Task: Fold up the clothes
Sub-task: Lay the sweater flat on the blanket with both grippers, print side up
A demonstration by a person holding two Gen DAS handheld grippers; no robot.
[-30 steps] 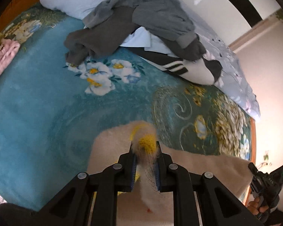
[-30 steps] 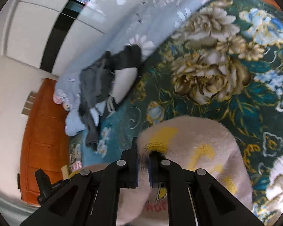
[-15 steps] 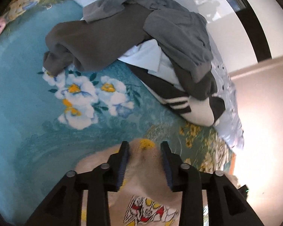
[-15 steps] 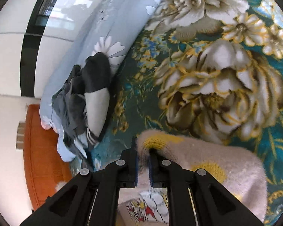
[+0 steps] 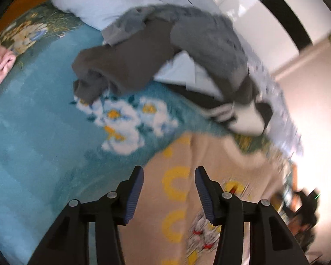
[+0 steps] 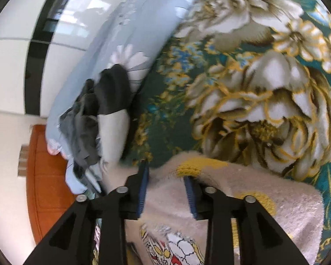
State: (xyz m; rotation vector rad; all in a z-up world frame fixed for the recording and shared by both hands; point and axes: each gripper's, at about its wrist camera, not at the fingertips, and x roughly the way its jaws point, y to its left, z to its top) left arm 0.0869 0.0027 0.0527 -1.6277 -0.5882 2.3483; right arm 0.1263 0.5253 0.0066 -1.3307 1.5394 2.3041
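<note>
Both my left tongs (image 5: pixel 168 191) and right tongs (image 6: pixel 166 186) stand apart, gripping nothing, over the fuzzy beige sweater (image 5: pixel 220 176) lying flat on the bed (image 5: pixel 33 132), near the grey clothes pile (image 5: pixel 165 50). It looks light, soft and floppy, so I'd pinch its yellow-trimmed edge (image 6: pixel 198 164).

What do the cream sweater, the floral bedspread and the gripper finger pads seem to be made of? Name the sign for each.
Cream sweater: probably fuzzy knit or fleece; its surface shows raised, hairy fibres. Floral bedspread: likely plush pile fabric; soft matte nap, printed flowers. Finger pads: seemingly blue ribbed rubber or plastic; fine grooves run across them.
</note>
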